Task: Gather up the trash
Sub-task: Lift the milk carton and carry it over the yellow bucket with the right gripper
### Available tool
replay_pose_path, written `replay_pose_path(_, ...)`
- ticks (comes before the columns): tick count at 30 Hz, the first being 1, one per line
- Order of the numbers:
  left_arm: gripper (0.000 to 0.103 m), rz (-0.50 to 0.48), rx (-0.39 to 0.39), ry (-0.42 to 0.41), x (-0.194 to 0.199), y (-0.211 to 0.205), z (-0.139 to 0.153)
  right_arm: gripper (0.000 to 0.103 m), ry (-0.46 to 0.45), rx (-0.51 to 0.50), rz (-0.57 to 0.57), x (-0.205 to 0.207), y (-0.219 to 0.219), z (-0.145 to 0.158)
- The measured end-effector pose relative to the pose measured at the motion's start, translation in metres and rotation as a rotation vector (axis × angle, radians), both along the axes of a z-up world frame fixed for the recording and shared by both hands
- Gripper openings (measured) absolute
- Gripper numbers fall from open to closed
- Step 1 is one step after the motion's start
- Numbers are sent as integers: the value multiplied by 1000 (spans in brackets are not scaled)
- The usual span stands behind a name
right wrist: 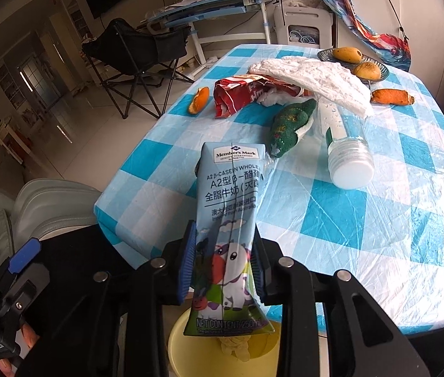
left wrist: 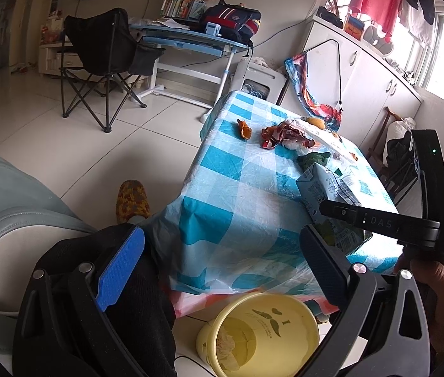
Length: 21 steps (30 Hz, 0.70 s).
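Observation:
My right gripper (right wrist: 223, 270) is shut on a blue milk carton (right wrist: 230, 220) and holds it over the yellow bin (right wrist: 187, 336) by the table's near edge. The carton also shows in the left wrist view (left wrist: 325, 191), with the right gripper (left wrist: 379, 220) around it. My left gripper (left wrist: 219, 270) is open and empty, above the yellow bin (left wrist: 284, 311), which holds crumpled paper. On the checked table (right wrist: 363, 220) lie a red wrapper (right wrist: 237, 94), orange peels (right wrist: 198, 100), white tissue (right wrist: 313, 75), a green cloth toy (right wrist: 288, 125) and a white bottle (right wrist: 344, 150).
A dish with two fruits (right wrist: 355, 61) stands at the table's far side. A grey sofa (left wrist: 8, 201) is at the left, beside my dark-clothed knee. A black folding chair (left wrist: 102, 62) and a blue desk (left wrist: 190, 40) stand beyond on the tiled floor.

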<state>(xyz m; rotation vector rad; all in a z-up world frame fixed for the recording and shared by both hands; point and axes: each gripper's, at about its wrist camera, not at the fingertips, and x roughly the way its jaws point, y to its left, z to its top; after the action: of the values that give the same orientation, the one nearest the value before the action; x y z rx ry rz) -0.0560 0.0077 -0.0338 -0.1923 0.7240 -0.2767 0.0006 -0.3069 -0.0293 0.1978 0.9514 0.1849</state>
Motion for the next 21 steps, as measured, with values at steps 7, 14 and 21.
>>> replay_pose_path(7,96,0,1,-1,-1,-1,0,32,-8,8,-6,-5,-2,-1)
replay_pose_path(14,96,2,-4,-2,-1,1,2,32,-8,7,-6,-6,-2,-1)
replay_pose_path(21,96,2,-3,-2,-1,1,2,32,-8,8,-5,-6,-2,-1)
